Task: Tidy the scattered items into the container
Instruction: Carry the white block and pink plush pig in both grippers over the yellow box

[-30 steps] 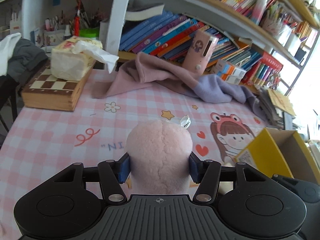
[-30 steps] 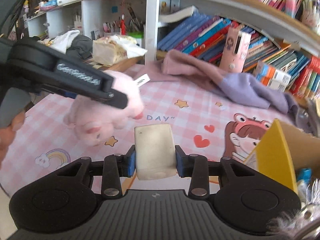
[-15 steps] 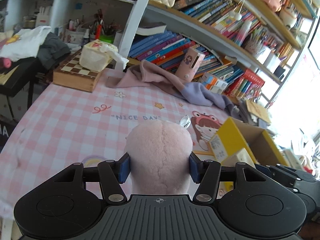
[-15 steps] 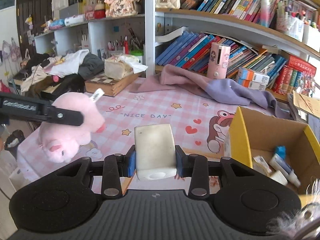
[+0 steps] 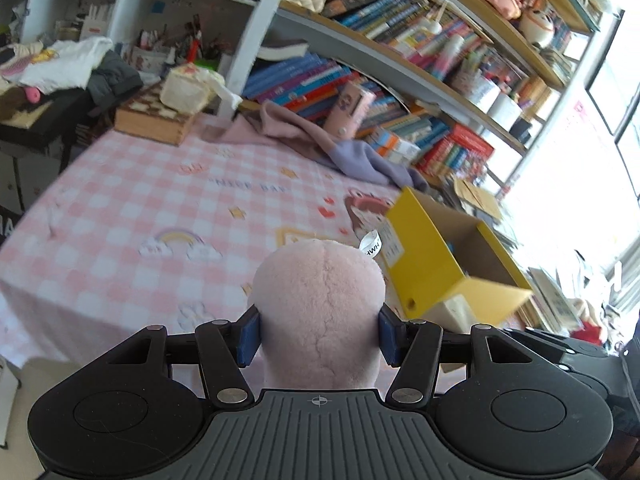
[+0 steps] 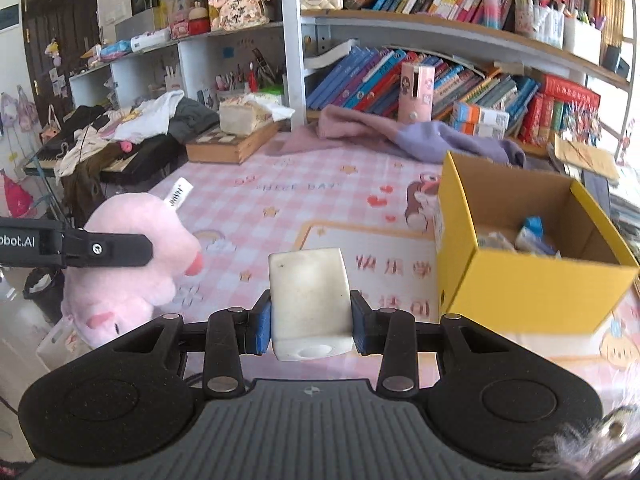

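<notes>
My left gripper (image 5: 319, 338) is shut on a pink plush pig (image 5: 319, 312), held in the air off the table's near edge. The right wrist view shows that same plush pig (image 6: 128, 264) at the left, pinched by a black finger (image 6: 108, 247) of the left gripper. My right gripper (image 6: 311, 320) is shut on a white rectangular block (image 6: 309, 300), raised over the table's near side. An open yellow cardboard box (image 6: 532, 280) stands to the right of it with several small items inside. From the left wrist the yellow box (image 5: 424, 256) lies ahead to the right.
A pink checked tablecloth (image 6: 280, 200) covers the table. At the back lie a pink and purple cloth (image 6: 400, 136), a chessboard box (image 6: 232, 144) with a tissue pack on it, and a pink upright case (image 6: 416, 92). Bookshelves stand behind. Clothes pile on a stand at the left.
Both grippers have pulled back from the table's middle toward its near edge, each keeping its load. More of the table and the box's inside are now in view.
</notes>
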Available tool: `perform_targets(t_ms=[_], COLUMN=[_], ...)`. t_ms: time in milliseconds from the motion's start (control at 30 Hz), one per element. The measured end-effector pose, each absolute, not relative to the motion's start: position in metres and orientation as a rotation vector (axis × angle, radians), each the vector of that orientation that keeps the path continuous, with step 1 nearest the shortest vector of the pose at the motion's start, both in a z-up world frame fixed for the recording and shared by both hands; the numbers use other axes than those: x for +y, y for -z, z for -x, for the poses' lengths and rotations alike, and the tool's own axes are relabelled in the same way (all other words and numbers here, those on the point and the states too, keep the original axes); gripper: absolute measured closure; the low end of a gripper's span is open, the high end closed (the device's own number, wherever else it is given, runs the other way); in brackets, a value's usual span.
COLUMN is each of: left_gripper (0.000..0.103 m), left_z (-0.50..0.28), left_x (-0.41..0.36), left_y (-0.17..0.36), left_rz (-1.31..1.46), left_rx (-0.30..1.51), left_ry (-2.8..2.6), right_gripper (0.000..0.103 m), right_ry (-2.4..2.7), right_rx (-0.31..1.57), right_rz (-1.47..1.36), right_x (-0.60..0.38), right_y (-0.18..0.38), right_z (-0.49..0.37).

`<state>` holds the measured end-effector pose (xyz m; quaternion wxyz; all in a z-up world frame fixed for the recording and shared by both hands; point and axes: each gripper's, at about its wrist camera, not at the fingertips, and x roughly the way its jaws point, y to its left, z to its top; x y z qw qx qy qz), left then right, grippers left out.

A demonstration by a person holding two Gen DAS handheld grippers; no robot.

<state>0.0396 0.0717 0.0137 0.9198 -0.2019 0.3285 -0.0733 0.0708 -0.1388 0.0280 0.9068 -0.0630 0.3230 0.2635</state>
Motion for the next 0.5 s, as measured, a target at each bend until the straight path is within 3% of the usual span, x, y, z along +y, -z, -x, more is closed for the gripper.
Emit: perform_targets(t_ms=[500], left_gripper=[0.047], left_z=[-0.033], left_x=[0.030], left_y=[-0.001], left_rz=[0.409], left_rx=[0.732], left_ry=[0.315], right_gripper=[0.068], right_ry=[-0.407], right_rx=[0.735], right_rz=[0.100], right_x=[-0.183], right_y=[-0.022], right_z=[-0.032])
